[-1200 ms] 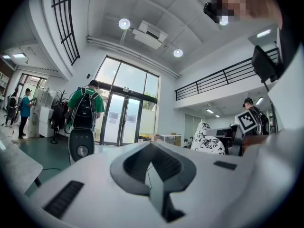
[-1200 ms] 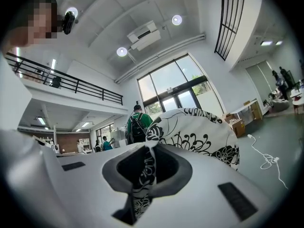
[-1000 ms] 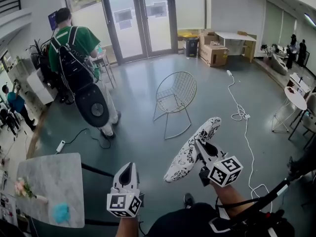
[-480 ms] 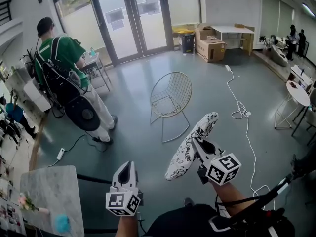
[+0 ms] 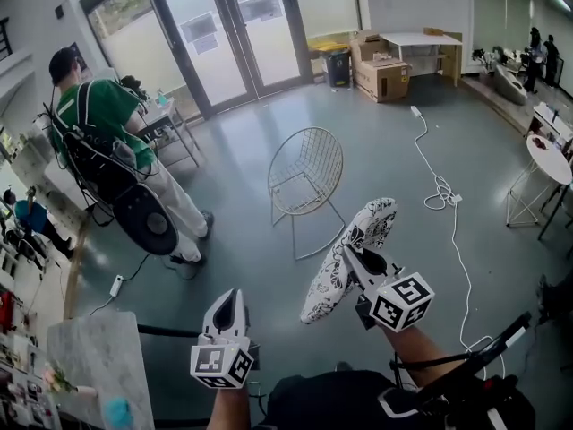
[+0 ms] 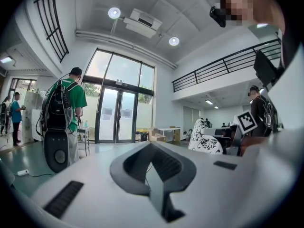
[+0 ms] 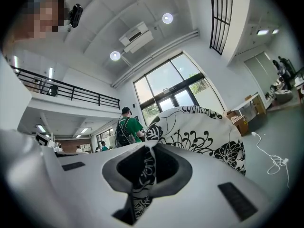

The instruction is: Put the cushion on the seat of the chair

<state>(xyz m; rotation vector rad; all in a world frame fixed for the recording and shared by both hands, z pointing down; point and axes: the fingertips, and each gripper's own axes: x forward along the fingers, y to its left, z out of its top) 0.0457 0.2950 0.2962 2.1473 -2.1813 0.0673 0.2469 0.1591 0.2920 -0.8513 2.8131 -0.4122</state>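
Head view: right gripper (image 5: 351,256) clamps cushion (image 5: 372,223) (edge only).

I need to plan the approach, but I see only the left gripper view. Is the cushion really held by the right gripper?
Observer: Yes. In the right gripper view the right gripper is shut on the cushion, patterned fabric pinched between its jaws.
Operator: Where is the chair?
Observer: The head view shows the wire chair ahead on the floor, seat bare, apart from the cushion.
Operator: Anything beside it?
Observer: A white cable lies on the floor, right of it in that view.
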